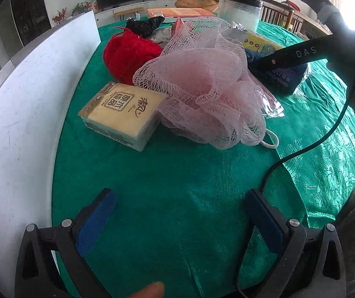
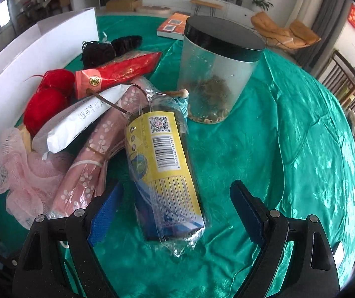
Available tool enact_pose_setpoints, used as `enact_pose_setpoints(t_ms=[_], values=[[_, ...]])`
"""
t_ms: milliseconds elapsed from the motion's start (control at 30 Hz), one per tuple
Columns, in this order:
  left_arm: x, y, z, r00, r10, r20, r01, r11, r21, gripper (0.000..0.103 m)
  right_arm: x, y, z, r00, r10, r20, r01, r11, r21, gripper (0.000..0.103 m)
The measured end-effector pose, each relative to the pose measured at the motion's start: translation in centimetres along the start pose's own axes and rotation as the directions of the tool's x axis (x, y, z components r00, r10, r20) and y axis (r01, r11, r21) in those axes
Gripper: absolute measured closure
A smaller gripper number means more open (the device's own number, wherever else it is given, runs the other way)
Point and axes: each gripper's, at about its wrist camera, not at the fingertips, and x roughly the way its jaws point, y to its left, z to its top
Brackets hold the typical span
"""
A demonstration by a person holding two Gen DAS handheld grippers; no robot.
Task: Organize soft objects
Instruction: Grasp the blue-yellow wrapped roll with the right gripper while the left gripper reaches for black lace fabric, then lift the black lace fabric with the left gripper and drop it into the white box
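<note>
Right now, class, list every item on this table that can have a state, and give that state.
left hand-held gripper: open, empty, above bare cloth
right hand-held gripper: open, straddling the yellow-label pack
yellow-label pack: sealed in clear wrap, lying flat
jar: upright, black lid on
tissue pack: lying flat, wrapper intact
pink mesh sponge: fluffed, resting against the tissue pack
red yarn: wound into balls

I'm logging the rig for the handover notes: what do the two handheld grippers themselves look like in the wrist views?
The left gripper and right gripper match: black plastic frames with triangular cut-outs, silver pivot screws, and blue foam-like pads inside each finger. From the left view, the right gripper's black body shows white lettering "DAS", and a thin black cable trails across the green tablecloth.
</note>
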Motion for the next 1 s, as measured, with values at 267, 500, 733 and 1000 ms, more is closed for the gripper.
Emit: enact_pose_setpoints(t_ms=[267, 500, 733, 1000], values=[[-0.1, 0.7, 1.6, 0.991, -0.059, -0.117, 0.062, 0.998, 0.023, 0.002, -2.4, -1.3, -2.8, 0.998, 0.05, -0.029, -0.043, 0.98, 0.194, 0.045], [-5.0, 3.4, 12.0, 0.986, -0.161, 0.046, 0.162, 0.987, -0.01, 0.006, -7.9, -7.8, -7.5, 0.994, 0.055, 0.096, -0.094, 0.874, 0.476, 0.045], [4.1, 8.3, 26.9, 0.998, -0.07, 0.008, 0.07, 0.99, -0.121, 0.008, -8.9, -8.9, -7.5, 0.973, 0.148, 0.179, -0.226, 0.78, 0.584, 0.045], [13.2, 12.3, 26.9, 0.962, -0.234, -0.137, 0.161, 0.899, -0.407, 0.068, -6.2, -12.6, -6.6, 0.973, 0.151, 0.177, -0.227, 0.782, 0.581, 0.045]])
